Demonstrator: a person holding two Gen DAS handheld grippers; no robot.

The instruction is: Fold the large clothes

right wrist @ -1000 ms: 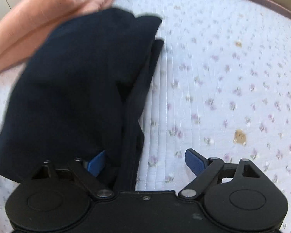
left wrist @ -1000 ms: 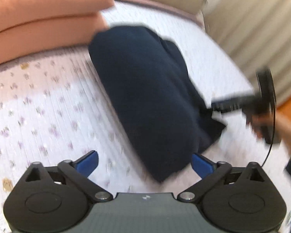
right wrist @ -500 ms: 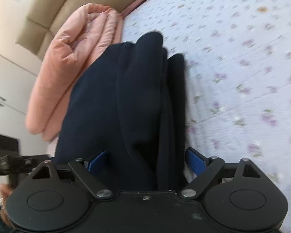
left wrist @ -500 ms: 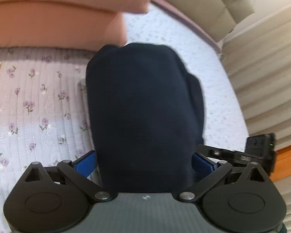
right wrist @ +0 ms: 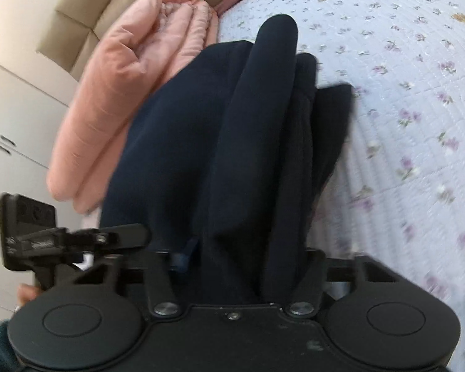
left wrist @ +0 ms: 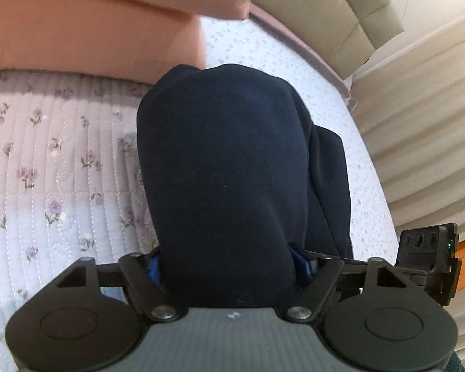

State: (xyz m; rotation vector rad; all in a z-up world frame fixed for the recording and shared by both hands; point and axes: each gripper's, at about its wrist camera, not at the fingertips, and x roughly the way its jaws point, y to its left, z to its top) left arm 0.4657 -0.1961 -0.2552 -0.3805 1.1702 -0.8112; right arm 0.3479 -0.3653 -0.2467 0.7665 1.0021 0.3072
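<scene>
A folded dark navy garment (left wrist: 226, 167) lies on the floral quilted bed, its near end between the fingers of my left gripper (left wrist: 229, 266), which is shut on it. The blue pads (left wrist: 302, 263) press into the cloth. In the right wrist view the same garment (right wrist: 232, 142) shows as thick stacked folds, and my right gripper (right wrist: 241, 257) is shut on its near end. The other gripper (right wrist: 31, 232) shows at the left of the right wrist view, and likewise at the right edge of the left wrist view (left wrist: 427, 257).
A folded pink duvet (left wrist: 86, 21) lies just beyond the garment, also in the right wrist view (right wrist: 133, 77). The white floral bedspread (left wrist: 52, 167) spreads around. A beige padded headboard (left wrist: 331, 9), pleated curtains (left wrist: 418, 124) and white cupboards (right wrist: 12, 130) border the bed.
Both grippers moved in onto the near end of the navy garment and went from open to shut on it. The garment now fills the middle of both views.
</scene>
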